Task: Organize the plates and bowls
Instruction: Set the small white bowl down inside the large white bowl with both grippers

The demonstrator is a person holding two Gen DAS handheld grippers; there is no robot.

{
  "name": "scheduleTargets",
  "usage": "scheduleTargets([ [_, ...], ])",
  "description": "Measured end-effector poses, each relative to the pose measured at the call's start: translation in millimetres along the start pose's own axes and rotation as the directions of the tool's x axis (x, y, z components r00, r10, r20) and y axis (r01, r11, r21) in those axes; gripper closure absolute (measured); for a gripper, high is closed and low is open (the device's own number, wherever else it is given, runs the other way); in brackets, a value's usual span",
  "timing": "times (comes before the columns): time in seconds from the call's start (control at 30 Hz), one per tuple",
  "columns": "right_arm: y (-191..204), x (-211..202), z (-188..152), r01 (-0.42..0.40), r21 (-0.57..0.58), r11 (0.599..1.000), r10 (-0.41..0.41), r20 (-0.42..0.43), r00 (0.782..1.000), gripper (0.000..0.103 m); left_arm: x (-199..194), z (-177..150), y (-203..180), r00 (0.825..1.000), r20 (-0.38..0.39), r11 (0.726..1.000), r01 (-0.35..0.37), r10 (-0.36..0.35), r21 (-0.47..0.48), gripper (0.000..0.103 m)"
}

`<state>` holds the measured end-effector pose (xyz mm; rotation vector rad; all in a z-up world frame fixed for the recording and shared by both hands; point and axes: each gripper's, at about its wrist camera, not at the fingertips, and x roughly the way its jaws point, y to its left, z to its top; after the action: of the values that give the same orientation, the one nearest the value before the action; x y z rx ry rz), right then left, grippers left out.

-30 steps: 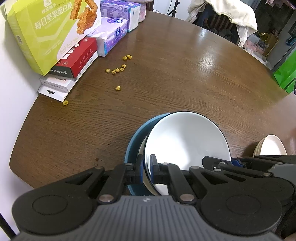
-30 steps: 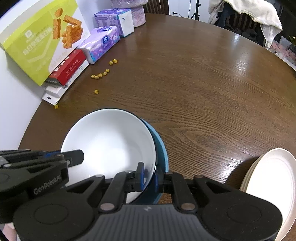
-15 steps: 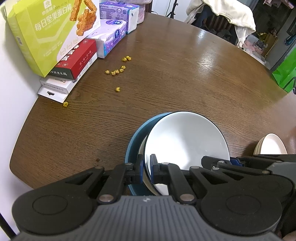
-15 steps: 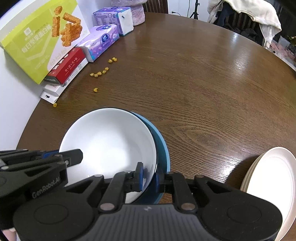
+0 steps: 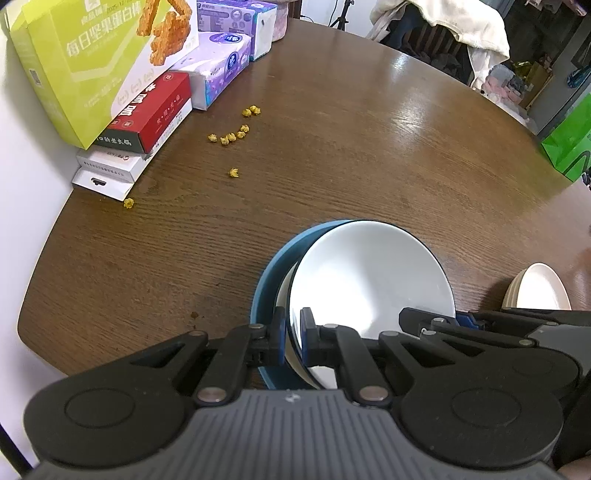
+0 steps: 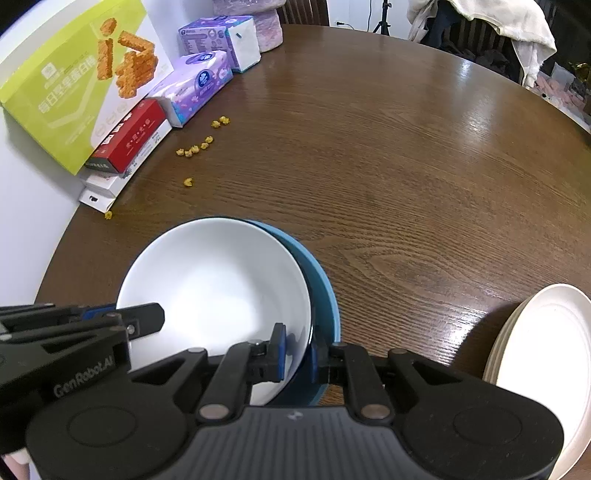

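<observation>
A white bowl (image 5: pixel 369 280) sits nested and tilted inside a blue bowl (image 5: pixel 275 273) on the brown round table (image 5: pixel 369 147). My left gripper (image 5: pixel 293 332) is shut on the white bowl's near-left rim. My right gripper (image 6: pixel 297 350) is shut on the white bowl's (image 6: pixel 218 280) near-right rim, with the blue bowl (image 6: pixel 325 295) just outside it. Each gripper shows in the other's view, at opposite sides of the bowl. A stack of cream plates (image 6: pixel 546 354) lies at the right, also in the left wrist view (image 5: pixel 539 288).
Boxes line the wall at the left: a green snack box (image 5: pixel 96 59), a red box (image 5: pixel 147 114), white boxes (image 5: pixel 107 173) and purple tissue packs (image 5: pixel 221 70). Small yellow bits (image 5: pixel 229 138) are scattered on the table. A draped chair (image 5: pixel 443 29) stands beyond the far edge.
Both grippers stay shut on the white bowl. The views have shifted slightly, as if the bowls were drawn a little toward the near edge; otherwise nothing changed.
</observation>
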<state>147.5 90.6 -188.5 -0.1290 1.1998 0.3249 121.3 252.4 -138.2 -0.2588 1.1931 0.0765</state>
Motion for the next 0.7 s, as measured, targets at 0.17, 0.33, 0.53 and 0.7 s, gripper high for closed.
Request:
scheduleTargets([
  [0.17, -1.3, -0.2, 0.4, 0.002, 0.013, 1.000, -0.002, 0.000, 1.000, 0.092, -1.3, 2.2, 2.2, 1.000, -0.009, 1.000, -0.003, 0.003, -0.009, 0.096],
  [0.33, 0.1, 1.0, 1.6, 0.011, 0.012, 1.000, -0.011, 0.000, 1.000, 0.093, -3.4, 3.2, 4.9, 1.000, -0.006, 1.000, 0.000, 0.000, -0.004, 0.096],
  [0.53, 5.4, 2.2, 2.6, 0.034, -0.008, 0.999, -0.034, -0.003, 0.999, 0.093, -3.4, 2.1, 4.0, 1.000, -0.001, 1.000, -0.013, 0.013, -0.010, 0.098],
  [0.7, 0.6, 2.5, 5.7, 0.009, 0.018, 1.000, -0.009, -0.026, 1.000, 0.092, -4.8, 2.3, 4.4, 1.000, 0.007, 1.000, -0.011, 0.011, -0.012, 0.098],
])
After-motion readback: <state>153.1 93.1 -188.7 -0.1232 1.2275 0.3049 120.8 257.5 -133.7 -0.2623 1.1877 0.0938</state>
